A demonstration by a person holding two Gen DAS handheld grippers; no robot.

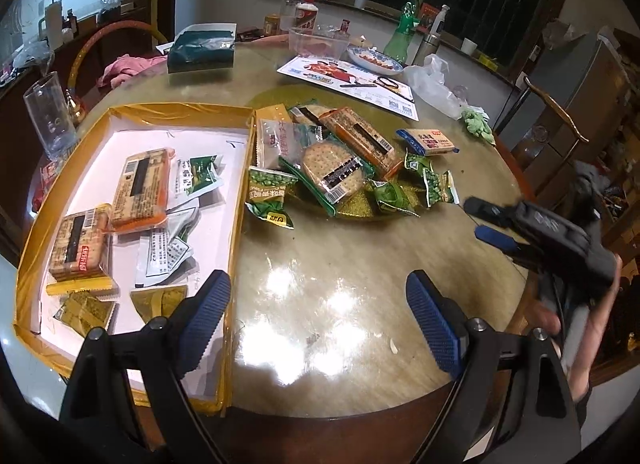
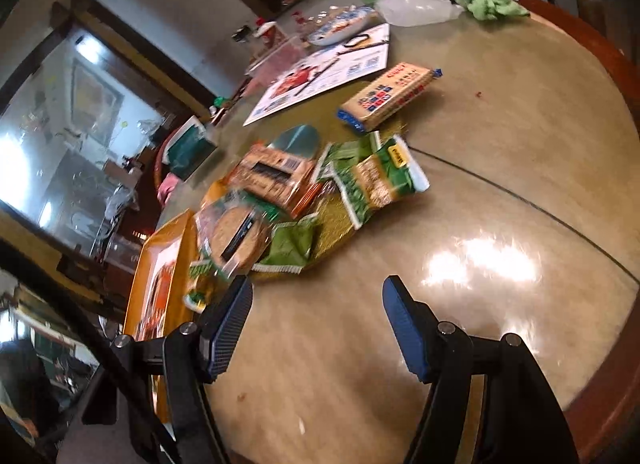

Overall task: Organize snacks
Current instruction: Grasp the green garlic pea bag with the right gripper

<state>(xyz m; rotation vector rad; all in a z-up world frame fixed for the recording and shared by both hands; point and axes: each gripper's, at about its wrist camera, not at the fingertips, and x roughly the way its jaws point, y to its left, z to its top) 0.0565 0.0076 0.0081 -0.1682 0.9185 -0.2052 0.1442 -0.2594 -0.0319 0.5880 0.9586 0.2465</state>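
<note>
We've got a few packs in the tray, a pile of snacks left on the bench, both tongs (left tongs, right tongs) spread and empty.

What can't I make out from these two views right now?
- Box: near corner hidden behind left gripper, left wrist view; in right wrist view only its edge shows.
- Right gripper: blurred by motion, left wrist view.
- Pea packets: print smeared by blur, right wrist view.
- Cracker pack: label too small to read.
</note>
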